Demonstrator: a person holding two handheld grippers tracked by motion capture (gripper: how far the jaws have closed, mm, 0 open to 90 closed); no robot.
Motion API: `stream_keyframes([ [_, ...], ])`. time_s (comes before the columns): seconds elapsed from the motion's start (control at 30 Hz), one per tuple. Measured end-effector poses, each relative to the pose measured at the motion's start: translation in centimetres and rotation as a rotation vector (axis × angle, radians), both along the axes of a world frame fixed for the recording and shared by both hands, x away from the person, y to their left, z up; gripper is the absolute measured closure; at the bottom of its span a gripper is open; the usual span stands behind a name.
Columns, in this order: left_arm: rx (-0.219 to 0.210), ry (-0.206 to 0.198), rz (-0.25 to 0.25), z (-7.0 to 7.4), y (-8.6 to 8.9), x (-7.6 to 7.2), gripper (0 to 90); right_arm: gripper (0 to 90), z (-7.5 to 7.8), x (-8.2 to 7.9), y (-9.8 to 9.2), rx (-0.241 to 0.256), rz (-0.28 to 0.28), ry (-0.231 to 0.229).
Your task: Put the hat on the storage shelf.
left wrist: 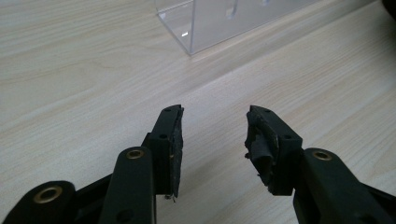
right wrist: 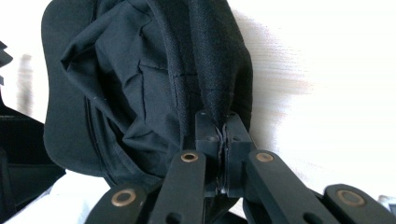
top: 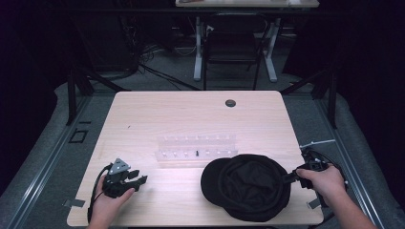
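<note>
I have the right gripper [top: 290,177] closed tight on the rim of the black cap [top: 248,186], which lies crown-down, opening up, near the front edge of the surface [top: 143,109], toward its right corner. In the right gripper view the jaws meet with only a fold of the cap's edge fabric pinched between them, and the peak points away from me toward the left. The left gripper [top: 142,181] rests near the front left corner, jaws spread wide with nothing between them; in its own view it looks across bare wood toward the clear acrylic rack [top: 197,147] standing at the middle of the surface, just behind the cap.

My reading is that the cap is to be lifted or turned by this one pinch. To do it well I would keep the squeeze steady, because soft cloth can creep out of a narrow bite, and raise slowly so that the loose crown hangs free rather than dragging. I would steer clear of the rack, since it sits close to the cap's back edge and a swinging peak could knock it. If the cap sags or twists, I would bring the open left gripper in on the peak side for a second hold.
</note>
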State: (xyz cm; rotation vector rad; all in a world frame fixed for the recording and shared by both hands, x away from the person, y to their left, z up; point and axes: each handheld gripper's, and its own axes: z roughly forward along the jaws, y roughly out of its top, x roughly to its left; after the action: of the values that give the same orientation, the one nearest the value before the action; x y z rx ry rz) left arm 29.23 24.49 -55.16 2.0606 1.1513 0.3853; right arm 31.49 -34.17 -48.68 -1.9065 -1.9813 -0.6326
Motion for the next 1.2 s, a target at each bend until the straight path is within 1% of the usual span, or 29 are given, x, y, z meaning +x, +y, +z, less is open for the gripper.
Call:
stream_keyframes([
  [0.07,-0.001,0.002,0.000,0.0,0.0,0.0,55.7,88.1,0.3,-0.1,0.3,-0.010,-0.015,-0.008],
  [0.1,0.001,0.002,0.000,0.0,0.0,0.0,55.7,88.1,0.6,-0.1,0.3,-0.032,-0.007,-0.009],
  [0.13,0.002,0.002,0.000,0.0,0.0,0.0,55.6,88.1,1.0,0.0,0.2,-0.049,0.029,0.003],
  [0.17,0.002,0.002,0.000,0.0,0.0,0.0,55.5,88.1,1.0,0.0,0.2,-0.049,0.029,0.003],
  [0.2,0.004,0.000,0.001,0.0,0.1,0.0,55.4,88.1,1.3,-0.1,0.6,-0.049,-0.033,-0.020],
  [0.23,0.004,0.000,0.001,0.0,0.1,0.0,55.3,88.1,1.3,-0.1,0.6,-0.049,-0.033,-0.020],
  [0.27,0.006,0.000,0.001,0.0,0.1,0.0,55.3,88.0,1.9,0.0,0.5,-0.067,-0.001,-0.013],
  [0.33,0.005,0.000,0.003,0.0,0.1,0.0,55.1,88.1,2.3,-0.1,0.7,-0.082,-0.010,-0.026],
  [0.37,0.006,-0.002,0.003,0.0,0.1,0.0,55.1,88.1,2.5,-0.1,0.8,-0.083,-0.003,-0.023],
  [0.4,0.006,-0.002,0.003,0.0,0.1,0.0,55.0,88.1,2.7,-0.1,1.0,-0.084,-0.023,-0.028],
  [0.43,0.006,-0.002,0.003,0.0,0.1,0.0,55.0,88.1,2.7,-0.1,1.0,-0.084,-0.023,-0.028],
  [0.5,0.006,-0.002,0.002,0.0,0.1,0.0,55.0,88.1,3.1,-0.1,1.1,-0.085,-0.006,-0.025],
  [0.53,0.007,-0.002,0.003,0.0,0.1,0.0,54.9,88.2,3.3,-0.3,1.4,-0.060,-0.042,-0.037],
  [0.57,0.007,-0.002,0.003,0.0,0.1,0.0,54.9,88.2,3.3,-0.3,1.4,-0.060,-0.042,-0.037],
  [0.6,0.005,-0.002,0.004,0.0,0.1,0.0,54.9,88.2,3.8,-0.2,1.2,-0.066,0.001,-0.024],
  [0.73,0.004,-0.001,0.004,0.0,0.1,0.0,54.9,88.2,4.4,-0.3,1.3,-0.074,0.018,-0.021],
  [0.77,0.006,-0.002,0.003,0.0,0.1,0.0,55.0,88.2,4.7,-0.3,1.4,-0.076,0.007,-0.024],
  [0.8,0.003,0.000,0.005,0.0,0.1,-0.1,55.0,88.2,5.0,-0.3,1.4,-0.078,0.029,-0.017],
  [0.83,0.002,-0.001,0.005,0.0,0.0,-0.1,55.0,88.2,5.2,-0.4,1.8,-0.081,-0.007,-0.030],
  [0.9,0.006,-0.002,0.003,0.0,0.1,-0.1,55.0,88.2,5.8,-0.5,1.9,-0.078,0.002,-0.027],
  [0.93,0.004,-0.002,0.004,0.0,0.1,-0.1,55.0,88.1,6.5,-0.6,2.0,-0.087,0.020,-0.027],
  [0.97,0.004,-0.001,0.004,0.0,0.1,-0.1,55.0,88.1,6.5,-0.6,2.0,-0.087,0.020,-0.027],
  [1.0,0.001,-0.002,0.006,0.0,0.1,-0.1,55.0,88.2,6.8,-0.6,2.0,-0.094,0.047,-0.020],
  [1.03,0.001,-0.002,0.006,0.0,0.1,-0.1,55.0,88.1,7.3,-0.7,2.4,-0.091,0.017,-0.030],
  [1.07,-0.001,-0.001,0.007,0.0,0.1,-0.1,55.0,88.1,7.6,-0.7,2.6,-0.079,0.010,-0.037],
  [1.1,-0.001,-0.002,0.009,0.0,0.1,-0.1,55.0,88.1,8.3,-0.7,2.7,-0.084,0.029,-0.035],
  [1.13,-0.002,-0.001,0.009,0.0,0.1,-0.1,55.0,88.1,8.5,-0.7,3.0,-0.077,0.010,-0.044],
  [1.17,0.000,0.005,0.006,0.1,0.2,-0.1,55.0,88.1,8.8,-0.7,3.1,-0.079,0.012,-0.042],
  [1.2,0.006,0.012,0.003,0.2,0.2,-0.1,55.0,88.1,9.1,-0.6,3.0,-0.078,0.037,-0.037],
])
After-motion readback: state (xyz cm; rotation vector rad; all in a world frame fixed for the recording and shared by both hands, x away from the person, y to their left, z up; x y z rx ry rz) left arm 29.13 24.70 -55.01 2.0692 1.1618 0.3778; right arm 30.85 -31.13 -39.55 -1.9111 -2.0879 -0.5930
